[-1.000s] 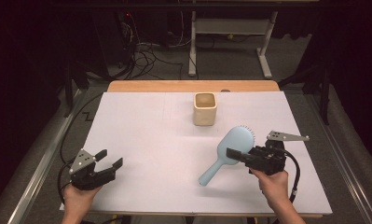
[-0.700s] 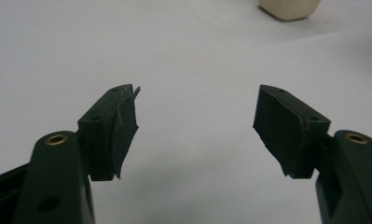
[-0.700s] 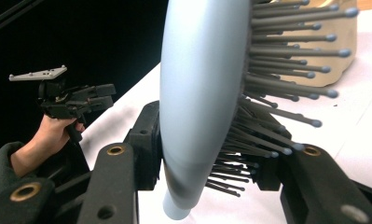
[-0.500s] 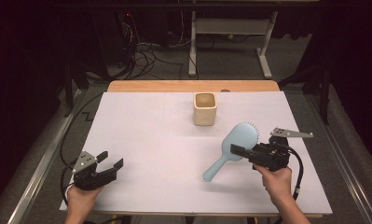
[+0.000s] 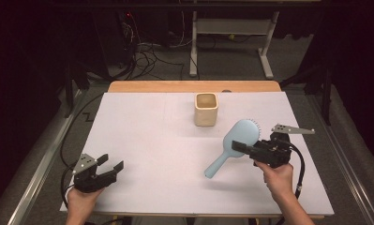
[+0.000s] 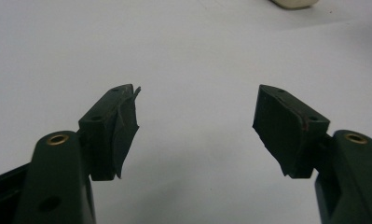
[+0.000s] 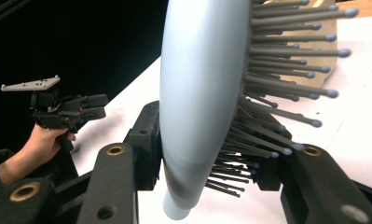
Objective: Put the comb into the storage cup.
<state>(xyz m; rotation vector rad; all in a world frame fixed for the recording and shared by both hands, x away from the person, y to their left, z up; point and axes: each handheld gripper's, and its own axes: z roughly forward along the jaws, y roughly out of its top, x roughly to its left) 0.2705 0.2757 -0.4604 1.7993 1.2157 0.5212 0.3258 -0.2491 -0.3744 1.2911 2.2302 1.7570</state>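
The right tongs (image 5: pixel 243 147) were clenched on the light blue hairbrush (image 5: pixel 236 140), gripping it across the head just above the neck. In the right gripper view one jaw pressed the smooth back and the other sat among the bristles (image 7: pixel 286 70). The brush was held off the counter (image 5: pixel 152 140) at the near right, tilted, with its round head up and to the right and its handle slanting down to the near left. The hand (image 5: pixel 278 178) holding those tongs came in from the near edge.

The left tongs (image 5: pixel 110 164) were released, jaws standing wide apart with nothing between them, hovering low over the white counter at the near left, well apart from the brush.

Farther off, at the middle of the counter, stood a cream square cup (image 5: pixel 206 109), upright, beyond the brush's head.
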